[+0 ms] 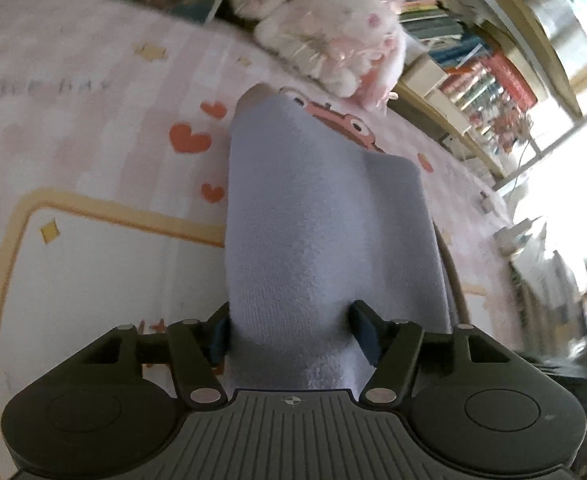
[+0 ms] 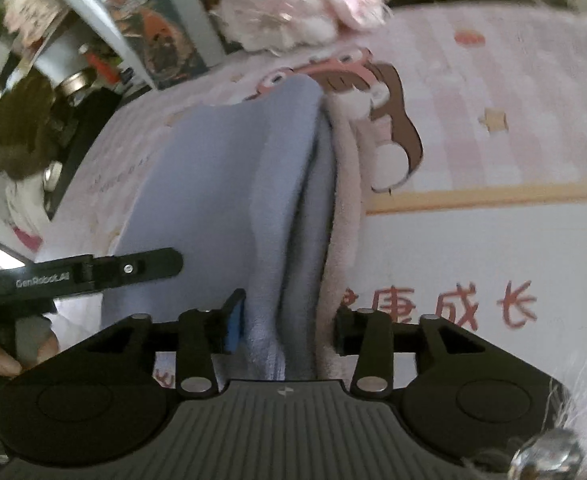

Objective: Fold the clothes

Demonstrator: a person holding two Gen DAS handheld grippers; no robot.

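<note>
On the pink blanket (image 1: 93,120), the left gripper (image 1: 289,332) clamps one end of the lavender garment (image 1: 317,220), while the right gripper (image 2: 289,328) pinches its bunched edge (blanket caught too), likely holding it taut for folding.

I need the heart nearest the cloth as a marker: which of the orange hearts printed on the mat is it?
The lowest orange heart, its tip right beside the lavender cloth; the bigger heart and the small top one sit farther up.

Right claw (image 2: 287,326) clamps lavender garment (image 2: 221,184) (bunched fold) over pink blanket (image 2: 493,92).
</note>
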